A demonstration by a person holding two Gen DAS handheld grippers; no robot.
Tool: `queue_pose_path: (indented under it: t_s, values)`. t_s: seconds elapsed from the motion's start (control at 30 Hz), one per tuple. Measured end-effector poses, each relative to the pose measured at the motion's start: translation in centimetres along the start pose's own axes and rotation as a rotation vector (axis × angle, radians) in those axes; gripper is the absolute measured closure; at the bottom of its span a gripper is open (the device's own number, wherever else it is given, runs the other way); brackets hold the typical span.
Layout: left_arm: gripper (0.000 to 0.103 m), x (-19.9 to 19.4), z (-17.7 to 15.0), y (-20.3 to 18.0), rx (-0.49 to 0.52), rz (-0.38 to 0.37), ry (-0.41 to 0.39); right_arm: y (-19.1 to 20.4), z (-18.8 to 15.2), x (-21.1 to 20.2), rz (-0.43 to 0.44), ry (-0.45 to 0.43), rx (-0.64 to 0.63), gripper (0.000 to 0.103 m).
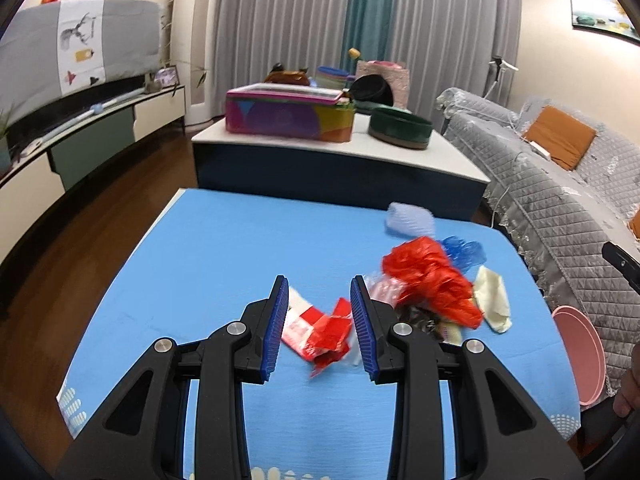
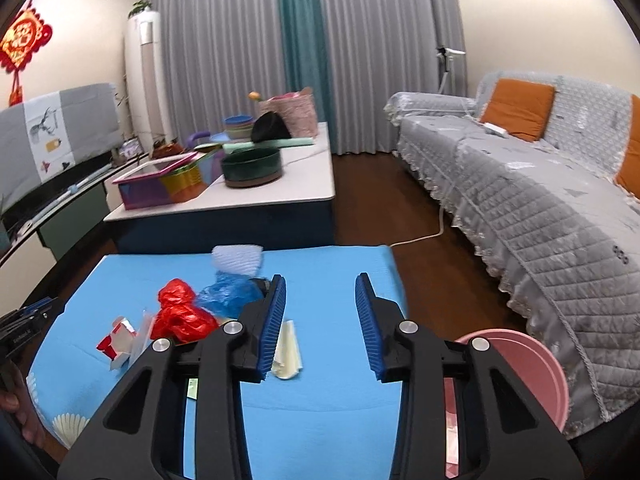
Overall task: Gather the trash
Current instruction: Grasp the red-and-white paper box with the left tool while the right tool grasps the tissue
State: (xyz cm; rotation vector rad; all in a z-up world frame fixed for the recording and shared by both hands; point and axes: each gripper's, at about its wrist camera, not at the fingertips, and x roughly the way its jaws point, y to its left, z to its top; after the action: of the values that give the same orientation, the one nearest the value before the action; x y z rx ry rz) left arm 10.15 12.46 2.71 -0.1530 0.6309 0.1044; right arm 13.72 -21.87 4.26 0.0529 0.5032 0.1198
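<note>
Trash lies on a blue-covered table (image 1: 224, 248). My left gripper (image 1: 319, 288) is open, with a red and white wrapper (image 1: 320, 332) lying between its fingers. To its right lie a red plastic bag (image 1: 432, 280), a blue plastic bag (image 1: 464, 250), a cream paper scrap (image 1: 494, 300) and a pale blue crumpled piece (image 1: 410, 220). My right gripper (image 2: 320, 286) is open and empty above the table (image 2: 332, 400), with the cream scrap (image 2: 287, 350) by its left finger. The red bag (image 2: 180, 312), blue bag (image 2: 228, 294) and wrapper (image 2: 118, 338) lie to its left.
A pink bin (image 2: 532, 364) stands off the table's right edge, beside a grey covered sofa (image 2: 540, 200); it also shows in the left wrist view (image 1: 580, 356). A low table (image 1: 340, 148) with a colourful box (image 1: 288, 114) and a green bowl (image 1: 400, 126) stands beyond.
</note>
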Motion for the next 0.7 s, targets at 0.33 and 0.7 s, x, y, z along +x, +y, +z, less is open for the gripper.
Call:
queue_pose_path:
  t_s: [0.33,0.7]
  values:
    - [0.07,3.3,-1.2,-0.2,0.01,-0.03,0.104,1.2,-1.7,5.4,0.032,0.115,-0.035,0.061]
    - [0.07,6.9,-2.0,-2.1,0.042,-0.035,0.189,0.6,-4.0,10.9,0.064,0.232,0.034,0.055]
